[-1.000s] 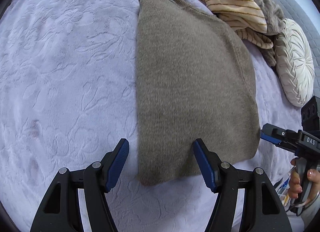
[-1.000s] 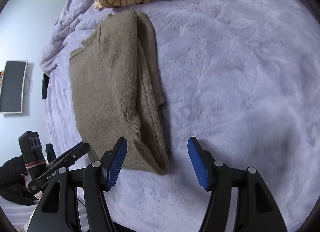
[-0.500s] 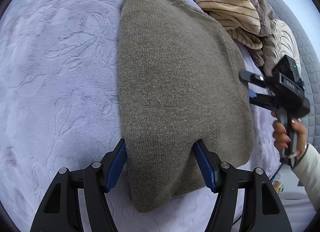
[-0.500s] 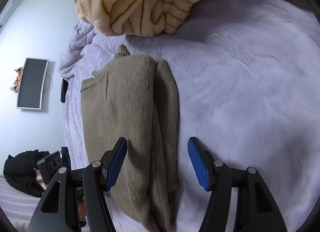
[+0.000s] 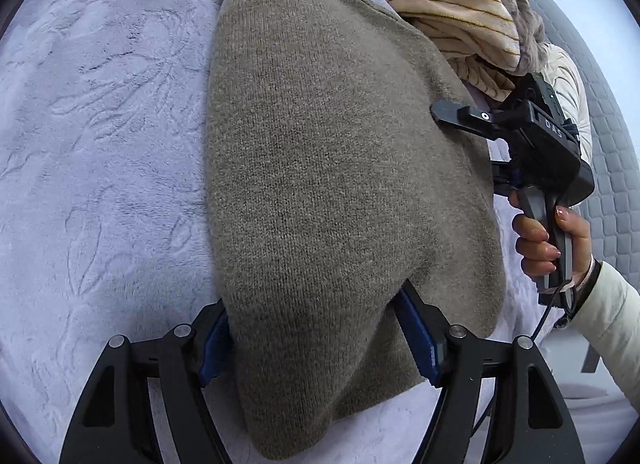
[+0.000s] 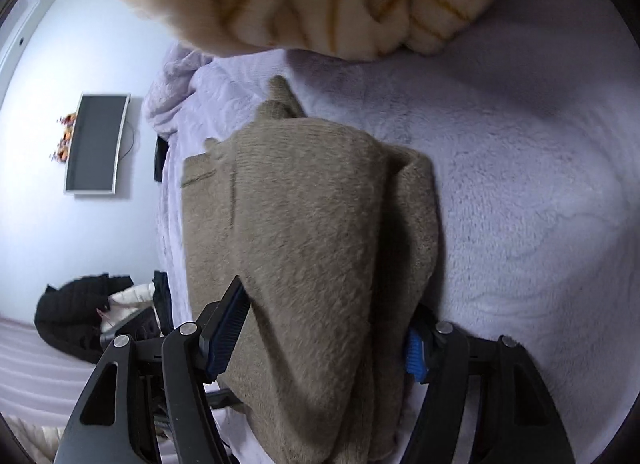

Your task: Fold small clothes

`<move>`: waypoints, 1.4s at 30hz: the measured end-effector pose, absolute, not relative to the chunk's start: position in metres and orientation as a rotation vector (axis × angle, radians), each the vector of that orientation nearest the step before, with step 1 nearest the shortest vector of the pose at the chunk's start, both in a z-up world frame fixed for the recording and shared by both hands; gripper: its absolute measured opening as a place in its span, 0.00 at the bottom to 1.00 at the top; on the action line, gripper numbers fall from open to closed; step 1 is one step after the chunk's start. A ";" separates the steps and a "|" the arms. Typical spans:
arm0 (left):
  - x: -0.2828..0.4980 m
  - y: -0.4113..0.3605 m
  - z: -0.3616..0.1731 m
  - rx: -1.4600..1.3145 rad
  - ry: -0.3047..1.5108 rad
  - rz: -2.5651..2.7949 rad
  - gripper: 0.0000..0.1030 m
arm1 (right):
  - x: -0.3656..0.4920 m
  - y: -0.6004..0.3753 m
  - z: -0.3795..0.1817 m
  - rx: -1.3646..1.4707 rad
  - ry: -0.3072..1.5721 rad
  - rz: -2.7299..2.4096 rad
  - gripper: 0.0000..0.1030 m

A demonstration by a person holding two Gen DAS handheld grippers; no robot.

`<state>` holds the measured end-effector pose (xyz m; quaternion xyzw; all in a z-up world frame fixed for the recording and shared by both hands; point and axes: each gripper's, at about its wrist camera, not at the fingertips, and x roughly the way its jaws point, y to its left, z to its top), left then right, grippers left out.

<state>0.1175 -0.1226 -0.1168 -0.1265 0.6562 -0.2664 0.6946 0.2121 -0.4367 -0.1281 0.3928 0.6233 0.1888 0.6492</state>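
Two grippers are working on one folded brown knit sweater (image 5: 320, 168) that is lying on a fuzzy lavender blanket (image 5: 100, 144) spread over the bed. From the left wrist view, the left gripper (image 5: 320, 338) is sitting over the sweater's near end with its blue pads (image 5: 422, 344) spread wide on either side of the fabric; its jaws have just been opening a bit more, and the knit is bunching up between them, though whether the pads are actually pressing is hard to call, so it's reading as spread rather than pinching. Over on the sweater's right edge, the right gripper (image 5: 444, 114) is coming in, with the person's hand (image 5: 554, 236) wrapped around its handle and a cream sleeve (image 5: 608, 308) showing. In its own view, the right gripper (image 6: 324, 328) is straddling the sweater (image 6: 312, 224) too, jaws wide and just opened further, fabric lying between them. Up past the sweater's far end, a cream striped fleece throw (image 5: 452, 4) is sitting in a heap.
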 end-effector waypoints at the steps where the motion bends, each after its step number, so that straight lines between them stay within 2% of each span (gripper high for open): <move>1: 0.117 -0.123 -0.116 -0.283 1.463 -0.589 0.71 | 0.211 -0.437 -0.131 0.913 1.413 0.410 0.68; 4: 0.115 -0.124 -0.109 -0.291 1.447 -0.583 0.68 | 0.207 -0.437 -0.130 0.932 1.404 0.370 0.54; 5: 0.113 -0.125 -0.107 -0.295 1.443 -0.586 0.63 | 0.206 -0.438 -0.129 0.942 1.404 0.374 0.45; 8: 0.110 -0.121 -0.097 -0.316 1.427 -0.607 0.51 | 0.203 -0.438 -0.122 0.983 1.381 0.391 0.39; 10: 0.109 -0.119 -0.090 -0.343 1.410 -0.620 0.47 | 0.202 -0.435 -0.115 1.015 1.359 0.411 0.38; 22: 0.075 -0.078 -0.027 -0.379 1.313 -0.643 0.47 | 0.179 -0.404 -0.051 1.065 1.285 0.486 0.38; 31: 0.023 -0.015 0.006 -0.337 1.280 -0.615 0.47 | 0.141 -0.344 -0.022 1.071 1.261 0.541 0.38; 37: -0.013 0.034 -0.010 -0.298 1.322 -0.543 0.47 | 0.121 -0.289 -0.030 1.027 1.296 0.584 0.38; 42: -0.027 0.054 -0.053 -0.188 1.416 -0.437 0.47 | 0.114 -0.252 -0.074 0.870 1.430 0.494 0.38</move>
